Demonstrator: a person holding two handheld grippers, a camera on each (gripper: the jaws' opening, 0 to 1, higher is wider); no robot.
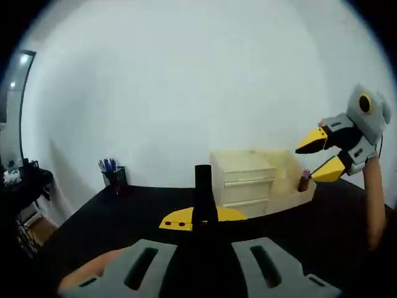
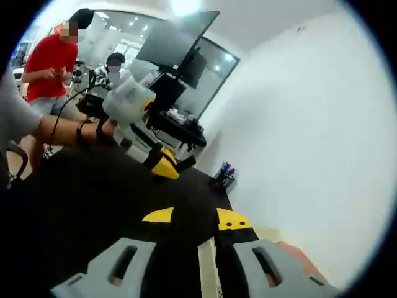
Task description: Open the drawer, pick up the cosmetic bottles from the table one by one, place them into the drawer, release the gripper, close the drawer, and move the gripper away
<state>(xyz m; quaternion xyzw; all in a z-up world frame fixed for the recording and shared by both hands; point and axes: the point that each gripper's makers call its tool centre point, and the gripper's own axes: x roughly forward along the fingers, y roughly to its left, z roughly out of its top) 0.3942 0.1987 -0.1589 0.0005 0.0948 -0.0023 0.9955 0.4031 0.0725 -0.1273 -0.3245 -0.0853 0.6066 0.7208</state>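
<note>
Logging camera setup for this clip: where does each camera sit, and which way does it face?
Left gripper view: rides the left hand-held gripper, facing the wooden drawer unit against the white wall; right hand-held gripper enters at right.
Right gripper view: rides the right hand-held gripper, facing along the black table; left hand-held gripper and a forearm show.
Shared: pen holder, table.

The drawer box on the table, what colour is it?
The drawer box is pale cream, like light wood. It shows best in the left gripper view.

Office or lab workroom
A black desk (image 1: 93, 217) stands against a white wall; beyond it a pen cup (image 2: 221, 176), a large monitor (image 2: 177, 40) and people at equipment.
</note>
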